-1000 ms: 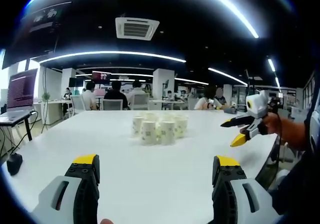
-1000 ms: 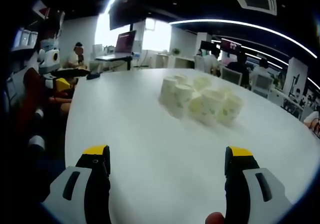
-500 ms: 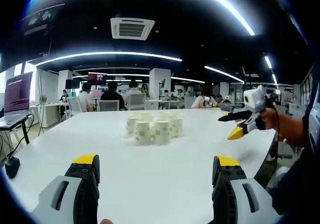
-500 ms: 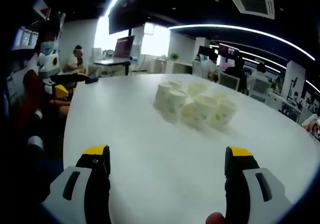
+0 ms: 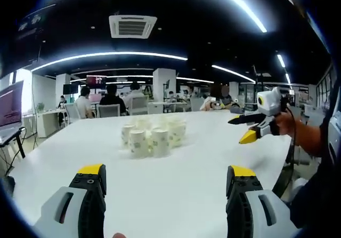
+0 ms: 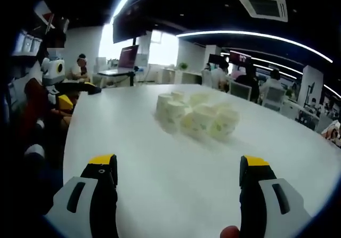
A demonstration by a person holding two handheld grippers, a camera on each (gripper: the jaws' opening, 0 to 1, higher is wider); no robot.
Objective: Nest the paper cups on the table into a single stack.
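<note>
Several white paper cups [image 5: 150, 137] with pale green prints stand in a tight cluster on the white table [image 5: 176, 185]. In the right gripper view the same cups [image 6: 196, 119] sit ahead, slightly left of centre. My left gripper [image 5: 166, 180] is open, well short of the cluster, nothing between its yellow-tipped jaws. My right gripper [image 6: 179, 171] is also open and empty, some way from the cups. From the left gripper view, the right gripper [image 5: 254, 127] hangs over the table's right side in a hand, jaws apart. In the right gripper view, the left gripper [image 6: 66, 91] appears at the far left.
The table's edge [image 6: 66, 142] curves close on the left of the right gripper view. Beyond the table, people sit at desks [image 5: 109, 107] with chairs and monitors. A laptop [image 5: 10, 110] stands on a side desk at left.
Both views have drifted, so the cup cluster now sits further left in each. The cups themselves have not moved. Both grippers stay open.
</note>
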